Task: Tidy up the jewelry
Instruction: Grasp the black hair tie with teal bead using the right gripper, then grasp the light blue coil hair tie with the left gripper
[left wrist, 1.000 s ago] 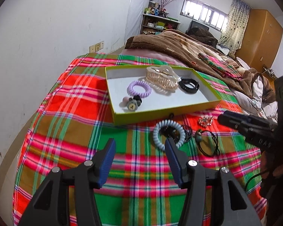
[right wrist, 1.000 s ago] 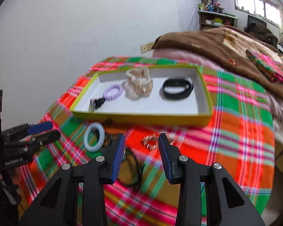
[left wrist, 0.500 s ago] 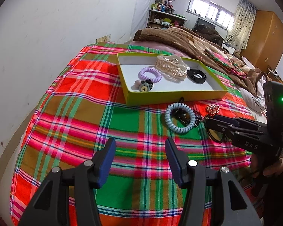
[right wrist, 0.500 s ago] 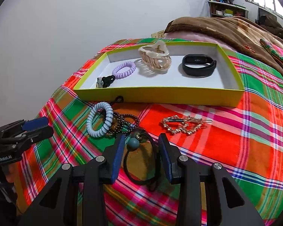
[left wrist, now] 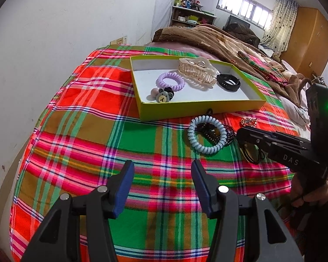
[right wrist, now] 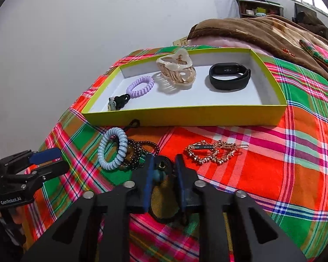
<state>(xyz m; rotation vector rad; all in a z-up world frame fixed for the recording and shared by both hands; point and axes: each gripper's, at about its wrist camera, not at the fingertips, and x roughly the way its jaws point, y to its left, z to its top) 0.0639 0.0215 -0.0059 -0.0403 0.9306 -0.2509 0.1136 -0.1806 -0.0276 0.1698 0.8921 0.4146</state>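
A yellow-green box on the plaid cloth holds a purple coil tie, a beige claw clip, a black band and a bear hair tie. In front of it lie a light blue coil tie, a dark bead bracelet and a gold heart hairpin. My right gripper is closing. A black hair tie with a teal bead lies between its jaws, and a gap still shows beside the bead. My left gripper hangs open over bare cloth, short of the blue coil tie.
The plaid cloth drops off at its left edge towards a white wall. Behind the box lies a brown blanket. A shelf, a window and a wooden wardrobe stand at the far end of the room. The right gripper's body crosses the left view.
My right gripper has come down over the black hair tie and its jaws have narrowed around it. The left gripper has stayed open over the cloth.
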